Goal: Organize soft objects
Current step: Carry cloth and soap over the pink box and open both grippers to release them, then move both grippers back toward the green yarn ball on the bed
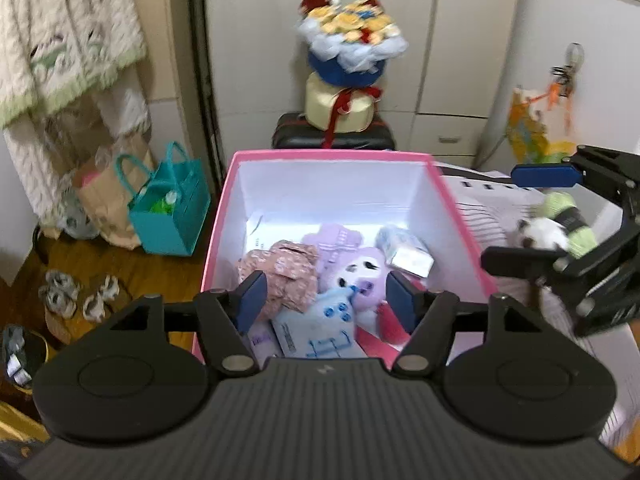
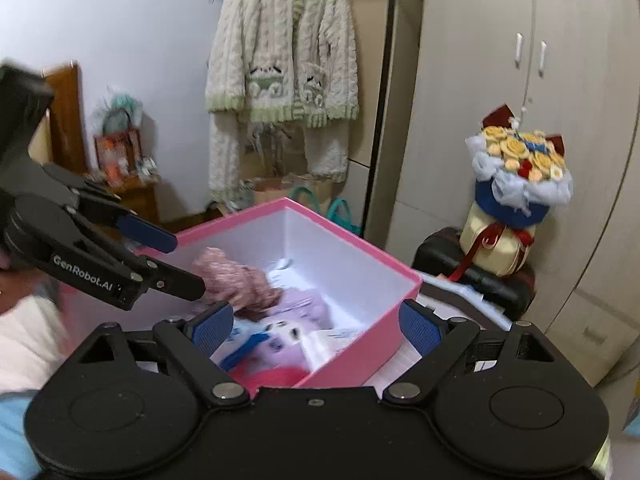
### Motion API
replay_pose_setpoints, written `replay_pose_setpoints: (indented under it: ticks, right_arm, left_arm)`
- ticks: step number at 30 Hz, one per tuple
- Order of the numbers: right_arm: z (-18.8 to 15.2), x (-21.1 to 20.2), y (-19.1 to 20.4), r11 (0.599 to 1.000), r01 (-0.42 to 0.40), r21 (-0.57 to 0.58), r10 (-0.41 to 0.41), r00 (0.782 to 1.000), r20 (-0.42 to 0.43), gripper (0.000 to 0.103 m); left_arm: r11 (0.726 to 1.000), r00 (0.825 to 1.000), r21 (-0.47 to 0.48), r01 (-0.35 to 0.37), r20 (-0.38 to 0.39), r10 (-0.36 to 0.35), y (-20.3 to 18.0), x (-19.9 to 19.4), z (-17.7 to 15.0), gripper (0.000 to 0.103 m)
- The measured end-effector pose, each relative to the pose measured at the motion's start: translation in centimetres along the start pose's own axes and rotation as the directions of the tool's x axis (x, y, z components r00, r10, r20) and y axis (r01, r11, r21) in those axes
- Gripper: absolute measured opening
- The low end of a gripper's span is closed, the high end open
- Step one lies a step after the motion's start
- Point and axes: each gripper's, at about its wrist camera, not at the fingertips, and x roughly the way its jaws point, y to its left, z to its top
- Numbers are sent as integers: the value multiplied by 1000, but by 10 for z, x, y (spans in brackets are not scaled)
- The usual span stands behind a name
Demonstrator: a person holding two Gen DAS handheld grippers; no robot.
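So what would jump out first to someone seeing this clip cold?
The open pink cardboard box with white inside fills the centre, holding a lilac plush toy, a pink floral cloth and other soft things. Behind it, a yellow-flower bouquet in blue wrap stands before the cupboards. A small green-and-white plush lies outside, right of the box.

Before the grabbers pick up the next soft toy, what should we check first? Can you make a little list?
1. Left gripper empty and open: ok, nothing between its pads.
2. Right gripper open: ok, nothing pressed.
3. Pink box has room: ok, the toys cover only the bottom.
4. Next toy found: ok, a green and white plush lies outside the box, behind the right gripper in the left view.
5. Grabbers clear of each other: cannot tell, they are close over the box.
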Motion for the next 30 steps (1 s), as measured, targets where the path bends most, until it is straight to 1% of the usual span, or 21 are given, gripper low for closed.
replay_pose_setpoints:
  ticks: [4,7,9,13,16,19,23,25,27,30]
  right_arm:
    - [-7,-38,-5,994,-57,90,56,998,11,92]
    - [-17,-62,-7,989,-74,132,73,997,13,92]
    - [-24,-76,-4,991,-69,111,69,998,-1,92]
    - [-37,-104,7,999,-28,46,30,998,-48,93]
    - [-46,-125,9,999,0,46,4,997,-77,95]
    - [-57,-143,9,998,25,53,-20,996,-82,96]
    - [-78,-164,6,996,59,66,-54,996,-74,96]
    - [-92,-173,2,994,76,85,-69,995,-77,96]
    - [-104,-179,-1,991,98,93,-90,993,-80,96]
    - [-120,-185,-9,986,137,99,-129,988,-84,96]
  left_arm:
    - [998,999,37,42,26,-43,-13,-33,-4,74]
    - [995,997,75,67,41,-70,-28,-59,-10,78]
    - [991,995,99,87,42,-91,-36,-73,-15,81]
    - [979,991,163,123,29,-129,-57,-95,-26,85]
    - [963,988,225,146,20,-154,-78,-109,-36,90]
    - [946,983,272,175,8,-184,-98,-116,-44,94]
    - [922,975,321,216,-24,-220,-126,-112,-54,100]
    - [915,973,332,229,-56,-224,-139,-106,-58,100]
    - [902,965,344,261,-86,-247,-153,-97,-61,100]
    - [894,956,340,293,-114,-270,-170,-87,-60,100]
